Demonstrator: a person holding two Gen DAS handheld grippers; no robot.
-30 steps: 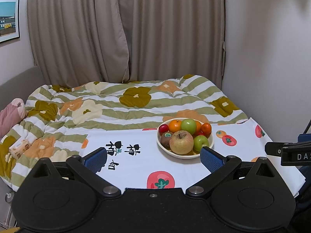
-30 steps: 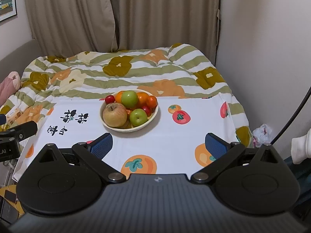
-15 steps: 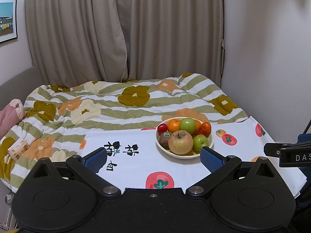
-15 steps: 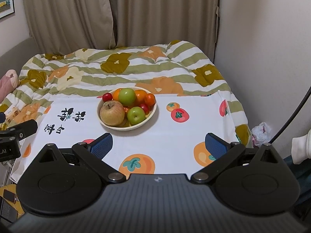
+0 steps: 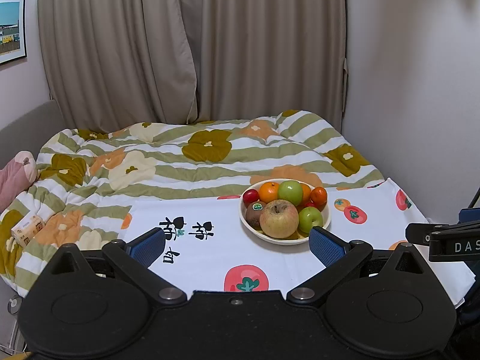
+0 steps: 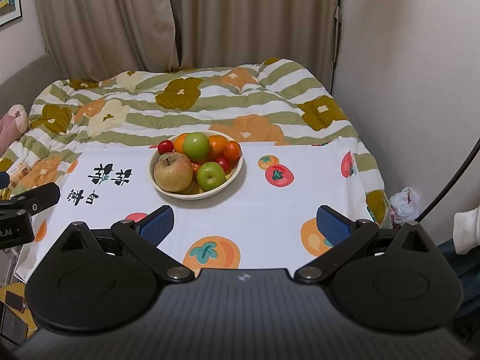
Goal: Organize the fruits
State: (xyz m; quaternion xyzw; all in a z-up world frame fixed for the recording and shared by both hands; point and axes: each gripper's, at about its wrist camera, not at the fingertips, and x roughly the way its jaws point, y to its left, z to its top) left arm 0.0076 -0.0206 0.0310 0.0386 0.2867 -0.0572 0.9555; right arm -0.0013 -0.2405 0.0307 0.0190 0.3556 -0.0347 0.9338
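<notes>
- Cream-coloured bowl (image 6: pixel 196 193) heaped with fruit sits on a white cloth (image 6: pixel 255 204) printed with persimmons, spread over a bed with a striped floral quilt (image 6: pixel 186 102).
- Left gripper (image 5: pixel 237 244) hangs with its jaws spread wide and holding nothing; the bowl (image 5: pixel 285 238) lies just ahead of them, touching the line of the right-hand blue pad (image 5: pixel 325 246) in this view.
- Right gripper (image 6: pixel 245 225) likewise has its jaws wide apart and empty; the bowl stands ahead of them and toward the left-hand pad (image 6: pixel 157 225).
- Large russet apple (image 6: pixel 173 172) fills the bowl's near left; a green apple (image 6: pixel 210 175) rests beside it on the right, a second green apple (image 6: pixel 196 145) rides on top behind.
- Oranges (image 6: pixel 219 145), small red fruits (image 6: pixel 165 146) and a brown kiwi (image 5: pixel 255 213) with a sticker fill the rest.
- Beige curtains (image 6: pixel 180 18) hang beyond the bed, past both sets of jaws.
</notes>
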